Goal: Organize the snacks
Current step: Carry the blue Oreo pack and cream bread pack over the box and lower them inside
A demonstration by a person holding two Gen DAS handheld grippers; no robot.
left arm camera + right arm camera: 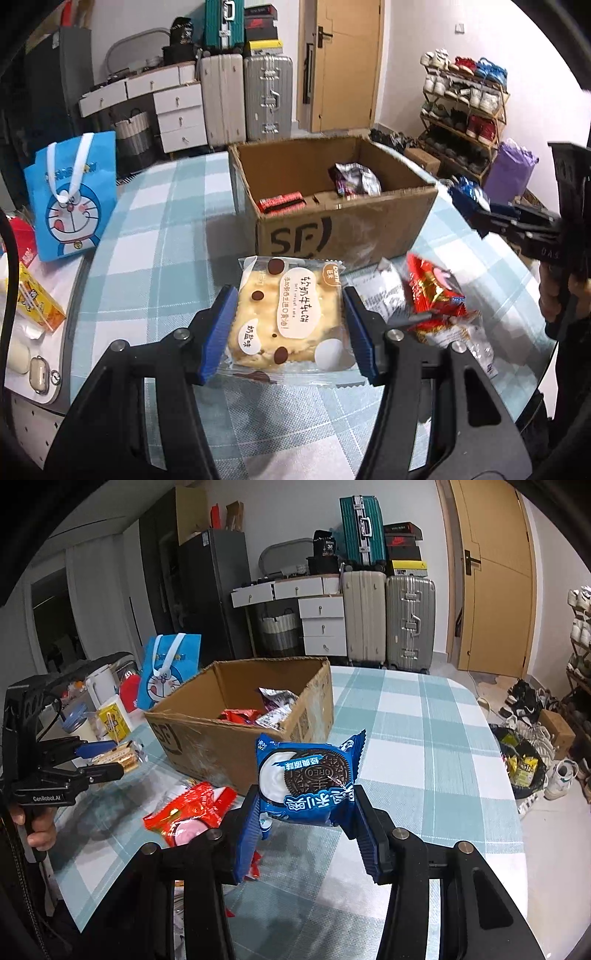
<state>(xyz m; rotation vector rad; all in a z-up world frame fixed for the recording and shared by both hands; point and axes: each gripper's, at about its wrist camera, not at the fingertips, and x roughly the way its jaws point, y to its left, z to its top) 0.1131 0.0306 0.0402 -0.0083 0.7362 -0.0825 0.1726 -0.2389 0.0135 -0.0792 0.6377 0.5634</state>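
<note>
The left gripper point(290, 325) is clamped on a square nougat cake packet point(286, 317), its ribbed blue pads pressing the two side seams of the glossy clear wrapper, which shows a pale, lumpy cake and brown dots. The right gripper point(304, 823) is clamped the same way on a blue Oreo packet point(308, 779), a crinkly foil pouch with serrated ends, tilted up on one corner. Both packets hang clear of the table point(424, 738), which wears a smooth checked cloth of pale teal and white. An open cardboard box point(343, 229), brown, scuffed and marked with black letters, stands toward the table's far edge; inside lie a red ridged pack point(282, 203) and a silvery purple pouch point(356, 179). A shiny red wrapper point(192, 812) lies crumpled on the cloth near the table's front edge, before the box. Only the left wrist view shows the shoe rack point(465, 110) by the wall and the purple bag beside it; only the right wrist view shows a hand point(38, 825) wrapped round the left gripper's black handle and the shoes strewn on the floor. Both views catch the blue cartoon gift bag point(74, 195) past the table's left edge. Both grippers point forward and downward toward the box.
</note>
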